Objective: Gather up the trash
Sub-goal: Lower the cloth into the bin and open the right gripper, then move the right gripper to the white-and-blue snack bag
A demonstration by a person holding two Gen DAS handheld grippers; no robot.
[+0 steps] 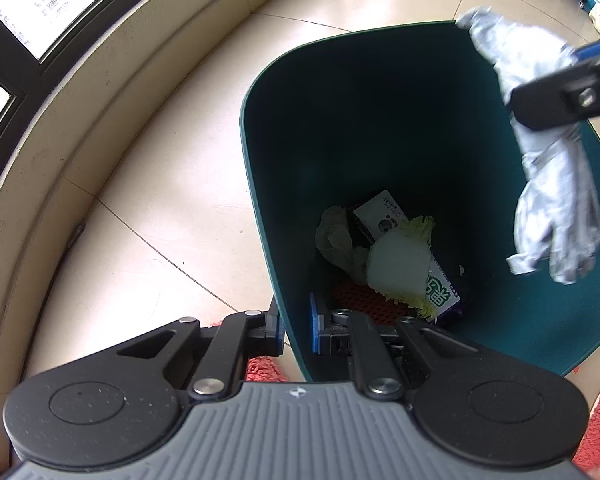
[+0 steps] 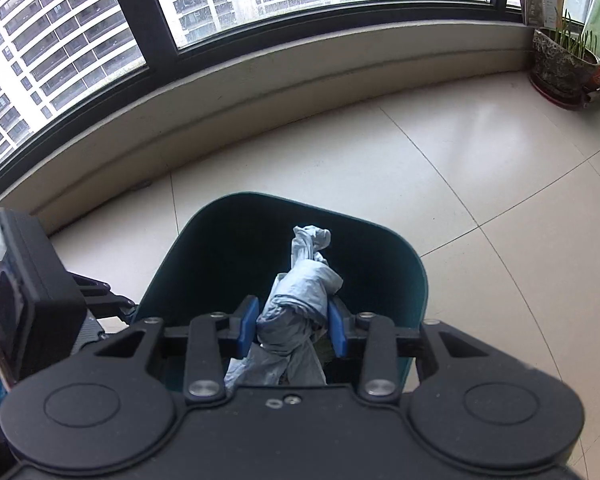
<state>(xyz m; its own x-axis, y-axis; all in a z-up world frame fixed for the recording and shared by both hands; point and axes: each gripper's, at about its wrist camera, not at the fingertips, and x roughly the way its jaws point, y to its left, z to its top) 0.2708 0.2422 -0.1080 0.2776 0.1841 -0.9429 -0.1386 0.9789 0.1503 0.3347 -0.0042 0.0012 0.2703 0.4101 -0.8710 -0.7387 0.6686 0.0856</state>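
Observation:
A dark green trash bin (image 1: 380,128) stands on the tiled floor; it also shows in the right wrist view (image 2: 228,248). My left gripper (image 1: 296,330) is shut on the bin's near rim, one finger outside and one inside. My right gripper (image 2: 293,326) is shut on a pale blue disposable glove (image 2: 300,292) and holds it over the bin's opening. In the left wrist view the glove (image 1: 552,184) hangs from the right gripper (image 1: 560,92) above the bin's right side. Inside the bin lie a cabbage piece (image 1: 400,268), a small white carton (image 1: 380,216) and other scraps.
A low beige ledge (image 2: 260,92) under a wide window runs along the far side. A potted plant (image 2: 564,60) stands at the right corner. A red mat (image 1: 596,432) lies by the bin's near side. Pale floor tiles (image 2: 480,168) surround the bin.

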